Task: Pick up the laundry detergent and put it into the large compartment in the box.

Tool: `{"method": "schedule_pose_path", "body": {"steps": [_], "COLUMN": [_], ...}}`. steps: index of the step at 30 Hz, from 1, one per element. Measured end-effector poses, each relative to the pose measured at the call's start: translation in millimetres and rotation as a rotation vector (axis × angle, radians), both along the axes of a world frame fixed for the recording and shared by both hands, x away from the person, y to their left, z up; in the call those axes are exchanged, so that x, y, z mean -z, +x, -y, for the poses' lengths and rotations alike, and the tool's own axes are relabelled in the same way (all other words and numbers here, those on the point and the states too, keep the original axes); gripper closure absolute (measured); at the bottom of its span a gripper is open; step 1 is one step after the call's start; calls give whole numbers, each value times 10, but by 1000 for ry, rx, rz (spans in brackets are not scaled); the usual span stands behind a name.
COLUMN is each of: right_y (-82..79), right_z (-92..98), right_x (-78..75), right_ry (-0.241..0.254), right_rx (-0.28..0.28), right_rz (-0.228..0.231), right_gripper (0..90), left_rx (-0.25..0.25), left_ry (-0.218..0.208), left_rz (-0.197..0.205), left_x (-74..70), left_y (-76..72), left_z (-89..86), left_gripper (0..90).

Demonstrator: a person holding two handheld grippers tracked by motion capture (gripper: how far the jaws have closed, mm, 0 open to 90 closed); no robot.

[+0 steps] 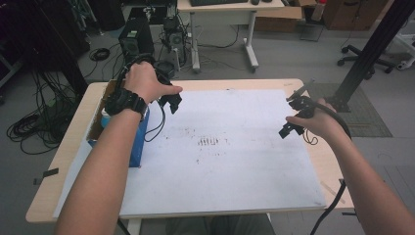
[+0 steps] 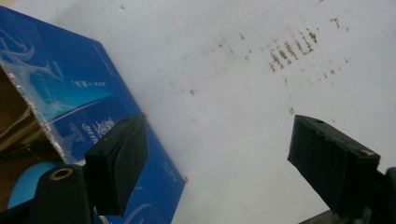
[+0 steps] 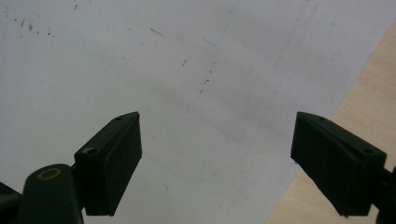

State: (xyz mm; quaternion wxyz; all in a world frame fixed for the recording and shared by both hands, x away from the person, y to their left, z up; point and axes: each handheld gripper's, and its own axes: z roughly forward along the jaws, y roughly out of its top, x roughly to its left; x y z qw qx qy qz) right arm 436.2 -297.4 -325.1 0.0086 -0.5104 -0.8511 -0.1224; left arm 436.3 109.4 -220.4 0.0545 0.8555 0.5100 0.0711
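A lab floor strewn with cables, a computer tower and office chairs lies beyond the wooden surface [image 1: 313,161], most of it covered by a scuffed white sheet [image 1: 230,166]. At the sheet's left edge stands an open blue carton [image 1: 138,147], its flaps up, with something pale blue showing inside that cannot be made out. The left hand-held gripper [image 1: 171,102] hangs just above and beside the carton's right wall, jaws spread and empty; its own view shows the carton's printed side [image 2: 88,102] behind the near jaw. Well apart, near the sheet's right edge, the right hand-held gripper [image 1: 289,128] hovers with jaws likewise spread on nothing, above bare sheet [image 3: 196,74] and a strip of wood. The risk, as it looks: the carton is light and its raised flaps crowd the opening, so a jaw reaching in could snag a flap or nudge the wall, sliding or tipping the carton toward the surface's left edge with nothing bracing it.
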Motion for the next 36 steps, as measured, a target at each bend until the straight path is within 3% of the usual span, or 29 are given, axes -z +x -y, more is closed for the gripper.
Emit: {"method": "schedule_pose_path", "body": {"steps": [4, 16, 19, 36], "right_y": [-13, -45, -50, -73], "right_z": [-3, 46, 54, 47], "right_x": [-9, -21, -28, -57], "right_ry": [6, 7, 8, 8], "right_rx": [1, 9, 12, 14], "right_rz": [3, 6, 8, 15], "right_gripper": [167, 167, 167, 167], "left_rx": [5, 21, 36, 55], "left_ry": [-17, -13, 6, -9], "left_rz": [-6, -25, -31, -45], "left_x": [33, 193, 235, 458], "left_y": [-27, -83, -82, -88], "left_z": [48, 155, 184, 252], "left_gripper": [204, 205, 204, 205]}}
